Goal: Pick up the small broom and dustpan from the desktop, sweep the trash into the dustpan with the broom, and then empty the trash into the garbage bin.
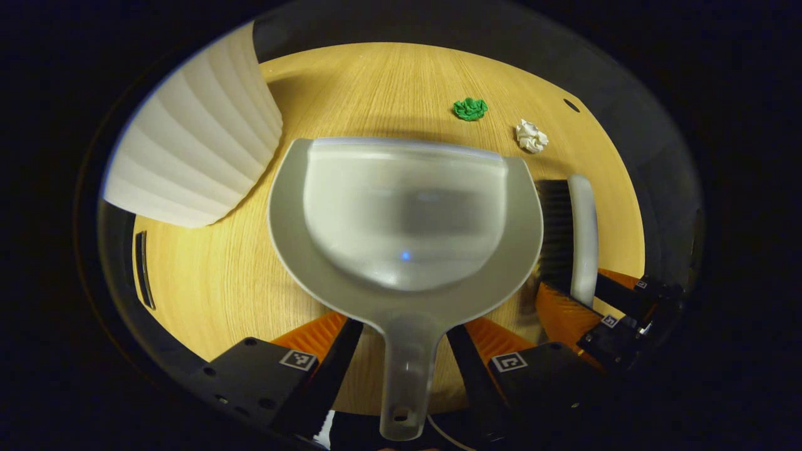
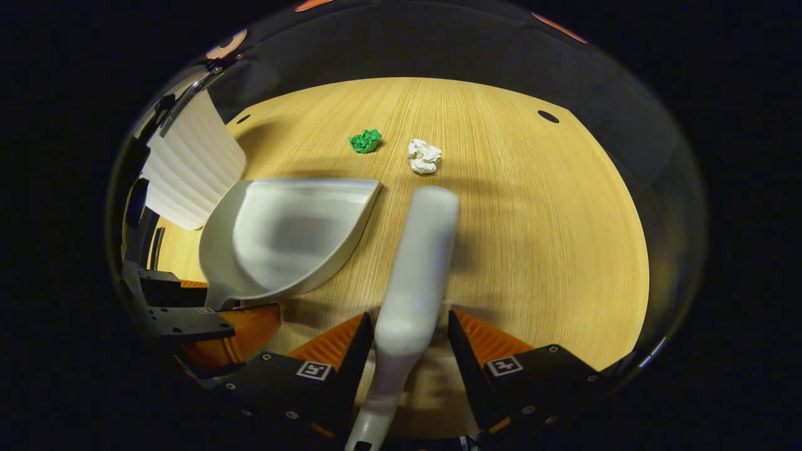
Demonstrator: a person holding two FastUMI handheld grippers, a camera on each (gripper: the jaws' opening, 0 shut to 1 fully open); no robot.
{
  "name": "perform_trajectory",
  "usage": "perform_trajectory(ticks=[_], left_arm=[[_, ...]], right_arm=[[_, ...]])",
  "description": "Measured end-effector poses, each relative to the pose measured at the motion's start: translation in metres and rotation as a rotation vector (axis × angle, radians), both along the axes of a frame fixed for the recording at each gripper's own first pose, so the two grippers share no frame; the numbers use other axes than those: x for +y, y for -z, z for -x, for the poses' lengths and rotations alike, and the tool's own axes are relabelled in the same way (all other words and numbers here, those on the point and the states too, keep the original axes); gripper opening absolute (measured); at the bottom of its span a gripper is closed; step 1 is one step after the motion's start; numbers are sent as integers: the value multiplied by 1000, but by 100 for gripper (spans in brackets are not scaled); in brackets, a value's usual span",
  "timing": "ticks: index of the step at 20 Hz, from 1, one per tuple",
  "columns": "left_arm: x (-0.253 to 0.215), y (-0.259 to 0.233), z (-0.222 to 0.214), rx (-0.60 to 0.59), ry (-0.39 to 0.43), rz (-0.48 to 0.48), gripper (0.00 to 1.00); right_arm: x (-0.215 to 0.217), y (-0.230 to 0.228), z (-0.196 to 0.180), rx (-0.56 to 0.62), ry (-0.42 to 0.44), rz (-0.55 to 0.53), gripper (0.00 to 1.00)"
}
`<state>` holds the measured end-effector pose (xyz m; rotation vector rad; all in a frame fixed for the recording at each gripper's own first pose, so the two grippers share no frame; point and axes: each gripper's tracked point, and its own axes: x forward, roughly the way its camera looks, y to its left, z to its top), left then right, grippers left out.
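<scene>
A grey translucent dustpan [image 1: 404, 207] lies flat on the wooden desktop [image 1: 376, 81], its handle [image 1: 406, 376] running back between the fingers of my left gripper [image 1: 404, 332], which stands open with a gap on each side. To its right lies the small broom [image 1: 579, 232], bristles facing the pan. In the right gripper view the broom [image 2: 416, 263] lies between the fingers of my right gripper [image 2: 408, 319], which is open and close along both sides. A green paper ball [image 1: 470, 108] and a white paper ball [image 1: 531, 136] lie beyond the pan.
A white ribbed garbage bin [image 1: 194, 144] stands at the far left, close to the dustpan's rim. In the right gripper view the bin [image 2: 191, 163] is behind the dustpan [image 2: 282, 238]. A cable hole [image 2: 548, 116] sits at the far right of the desktop.
</scene>
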<state>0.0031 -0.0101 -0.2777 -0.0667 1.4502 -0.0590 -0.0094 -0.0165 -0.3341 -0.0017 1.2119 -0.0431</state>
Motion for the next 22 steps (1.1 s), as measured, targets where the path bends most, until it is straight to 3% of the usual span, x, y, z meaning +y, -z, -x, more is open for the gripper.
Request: perform_trajectory(ticks=[1,2,3,4,5,6,11,13,18,22], left_arm=[[1,2,-1,3,10,-2,76],[-1,1,-3,5,22,11,69],[-2,0,-3,16,46,14,48],[-2,6,-3,21,77,13,38],[-1,4,-6,15,105,16,37],[1,1,-7,17,139,21,34],[15,-2,-25,-20,331,32,31],[26,-16,-25,-27,420,37,31],[39,-23,-36,27,593,27,34],[44,-16,-45,55,657,-10,30]], right_arm=[[3,2,1,8,18,-11,68],[3,2,-1,11,28,-10,54],[3,4,-1,17,29,-12,46],[2,4,-2,18,33,-12,53],[1,2,-2,18,47,-17,43],[0,1,-4,24,61,-32,41],[-35,-7,-28,20,115,-71,35],[-51,-12,-51,6,89,-69,35],[-74,-19,-126,-21,-82,-44,35],[-79,-6,-179,-11,-297,3,35]])
